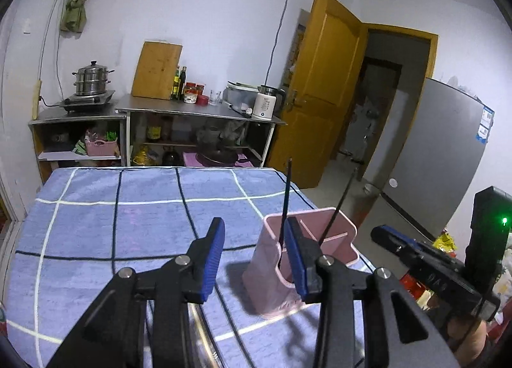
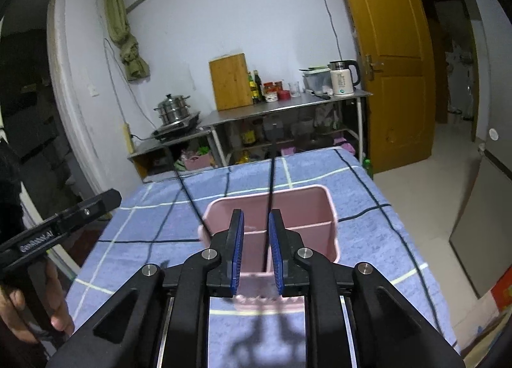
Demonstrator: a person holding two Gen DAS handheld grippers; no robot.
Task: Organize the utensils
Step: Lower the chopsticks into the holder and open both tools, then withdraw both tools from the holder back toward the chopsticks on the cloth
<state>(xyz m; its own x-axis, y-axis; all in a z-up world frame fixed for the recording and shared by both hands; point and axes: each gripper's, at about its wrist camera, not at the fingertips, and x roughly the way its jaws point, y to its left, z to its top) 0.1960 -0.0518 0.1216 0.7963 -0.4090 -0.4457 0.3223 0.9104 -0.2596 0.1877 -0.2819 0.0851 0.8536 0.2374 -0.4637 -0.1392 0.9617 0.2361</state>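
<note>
Both chopsticks [image 2: 270,198] now stand in the pink utensil holder [image 2: 307,208] on the checked worktop [image 1: 128,208], each hand-held gripper [image 1: 254,259] [image 2: 256,249] parted and empty, so next comes backing clear without tipping it.

White lettering on the left gripper's [image 2: 64,220] black body in the right wrist view, roughly "GenRobot.AI", blurred so not certain. In the left wrist view the right gripper's [image 1: 425,265] body has embossed characters, unreadable, and the blue-white sticker [image 1: 485,124] on the grey fridge [image 1: 441,156] plus the print on the white kettle [image 1: 265,105] are too small to read.
</note>
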